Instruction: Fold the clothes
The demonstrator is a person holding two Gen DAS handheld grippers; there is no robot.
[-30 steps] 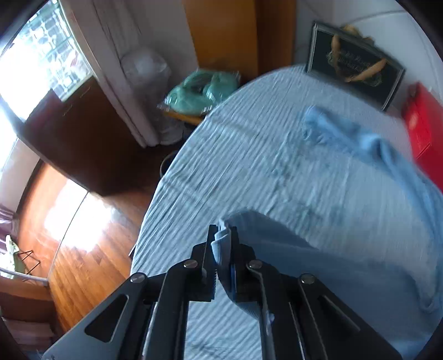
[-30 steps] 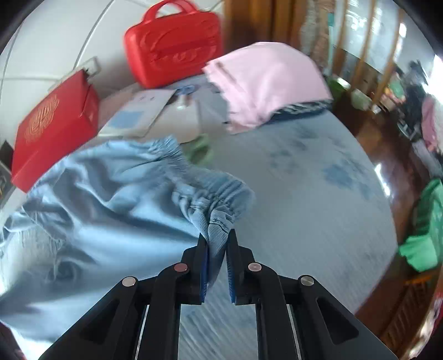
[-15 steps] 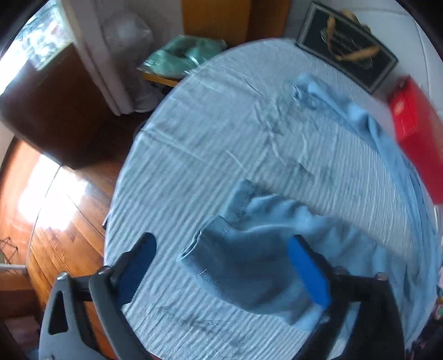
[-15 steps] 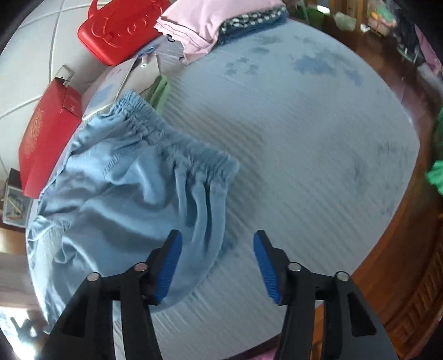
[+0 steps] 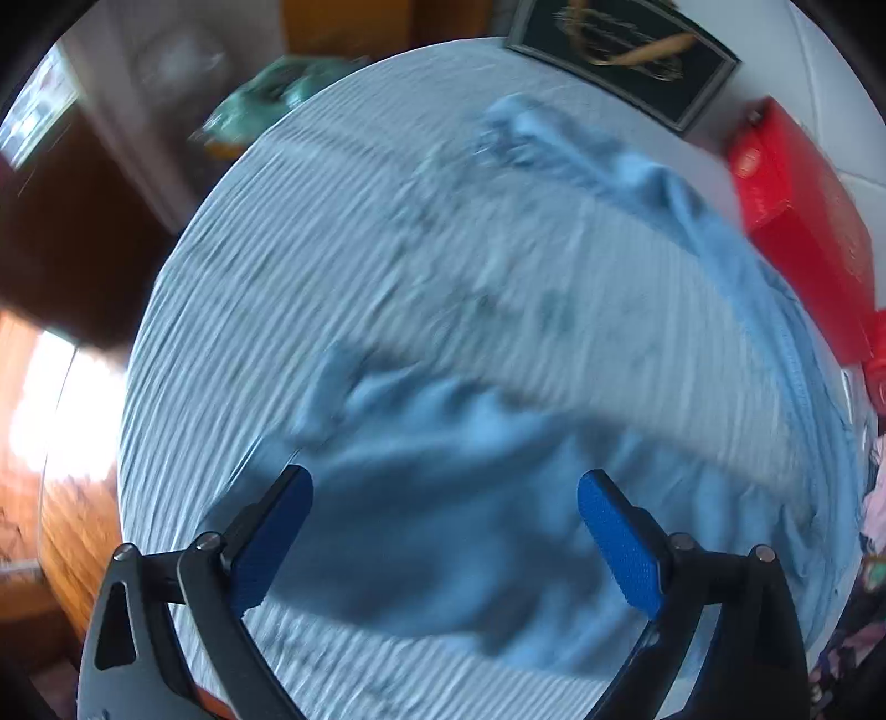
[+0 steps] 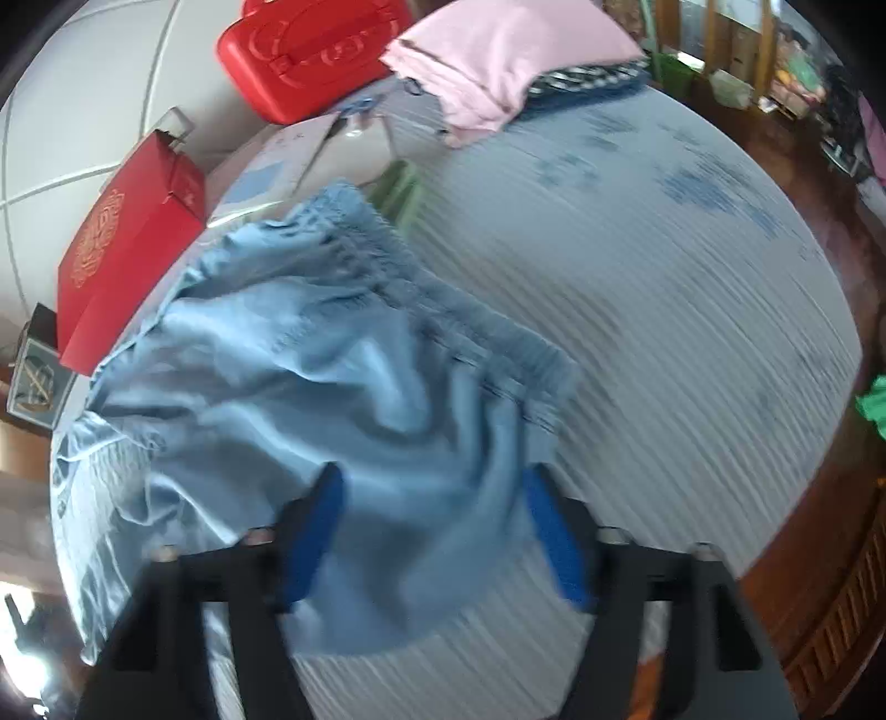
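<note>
Light blue trousers lie rumpled on a round table under a blue striped cloth. One leg runs toward the far right rim. In the right wrist view the gathered elastic waistband of the trousers lies flat. My left gripper hovers open above a trouser leg end, holding nothing. My right gripper is open above the fabric below the waistband. Both views are motion-blurred.
A red box and a red case stand at the table's back by the white wall. Folded pink and checked clothes are stacked there beside papers. A framed black picture leans at the far edge. Wooden floor surrounds the table.
Both grippers let go of the trousers and opened wide. The fabric dropped onto the table. Both grippers have since come lower over the garment.
</note>
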